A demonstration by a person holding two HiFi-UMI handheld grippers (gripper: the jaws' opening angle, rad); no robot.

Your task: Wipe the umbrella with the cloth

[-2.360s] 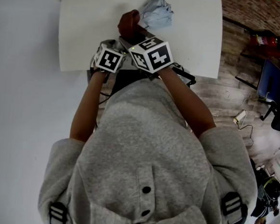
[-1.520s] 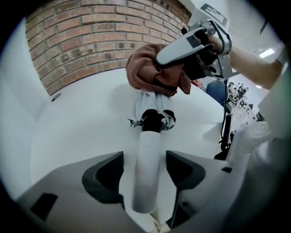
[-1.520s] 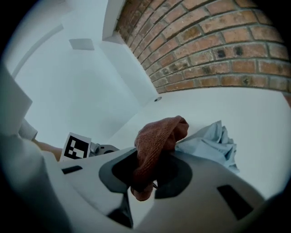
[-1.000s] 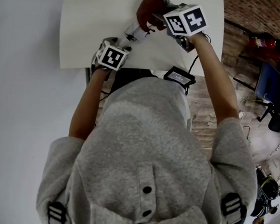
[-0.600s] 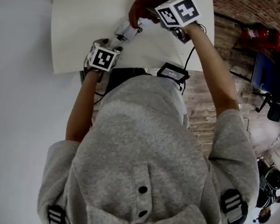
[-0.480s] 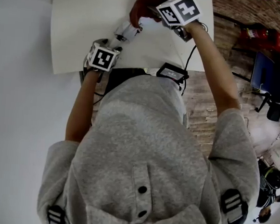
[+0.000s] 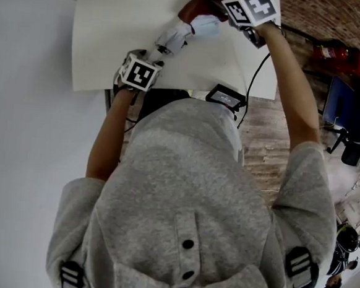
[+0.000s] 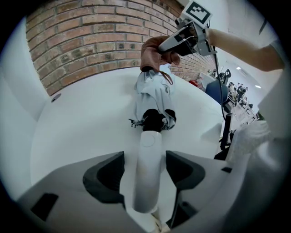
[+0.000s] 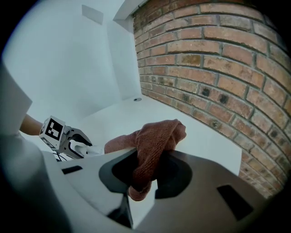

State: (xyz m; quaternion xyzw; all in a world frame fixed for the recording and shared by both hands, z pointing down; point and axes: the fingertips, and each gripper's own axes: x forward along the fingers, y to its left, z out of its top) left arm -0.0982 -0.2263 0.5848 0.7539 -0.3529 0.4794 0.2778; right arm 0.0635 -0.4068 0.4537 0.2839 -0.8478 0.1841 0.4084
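A folded pale blue umbrella (image 7: pixel 178 32) lies on the white table (image 7: pixel 114 36), its white handle (image 8: pixel 148 173) pointing at me. My left gripper (image 7: pixel 152 61) is shut on that handle, which sits between the dark pads (image 8: pixel 103 178). My right gripper (image 7: pixel 209 8) is shut on a rust-brown cloth (image 9: pixel 154 141). The cloth (image 8: pixel 157 52) rests on the far end of the canopy (image 8: pixel 154 93), with the right gripper (image 8: pixel 176 43) just above it. In the right gripper view the left gripper (image 9: pixel 79 141) shows low at the left.
A brick wall (image 9: pixel 218 68) runs along the table's far side. A black device (image 7: pixel 226 97) with a cable sits at the table's near edge by my body. Wooden floor with chairs and red items (image 7: pixel 342 57) lies to the right.
The right gripper has carried the cloth away from the handle end, along the canopy to its far tip. More of the pale canopy now shows. The left gripper has stayed on the handle.
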